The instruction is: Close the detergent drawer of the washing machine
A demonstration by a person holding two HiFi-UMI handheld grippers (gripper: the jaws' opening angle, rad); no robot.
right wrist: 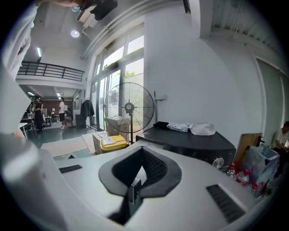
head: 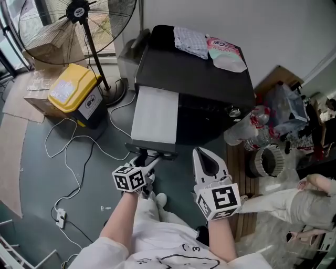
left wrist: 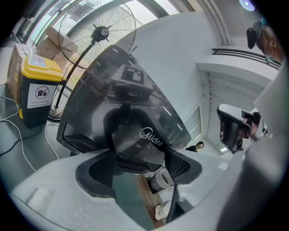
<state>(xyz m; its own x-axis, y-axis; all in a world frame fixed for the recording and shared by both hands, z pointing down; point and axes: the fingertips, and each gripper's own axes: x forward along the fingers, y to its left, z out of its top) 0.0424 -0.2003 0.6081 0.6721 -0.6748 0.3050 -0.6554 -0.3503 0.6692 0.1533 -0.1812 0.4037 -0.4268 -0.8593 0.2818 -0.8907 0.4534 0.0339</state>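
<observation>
The black washing machine (head: 202,79) stands ahead of me, and its detergent drawer (head: 155,115) juts far out toward me with its pale top showing. My left gripper (head: 148,160) is at the drawer's dark front edge; in the left gripper view the glossy front panel (left wrist: 135,113) fills the space just beyond the open left gripper (left wrist: 135,155), which touches or nearly touches it. My right gripper (head: 202,153) hovers to the right of the drawer, apart from it. It is shut and empty (right wrist: 140,155), with the washing machine (right wrist: 194,140) beyond it.
A yellow-lidded bin (head: 73,92) and a standing fan (head: 79,10) are at the left. White cables and a power strip (head: 60,218) lie on the floor. Bottles and clutter (head: 252,128) crowd the right. A cloth (head: 191,41) and a bag (head: 227,55) lie on the machine.
</observation>
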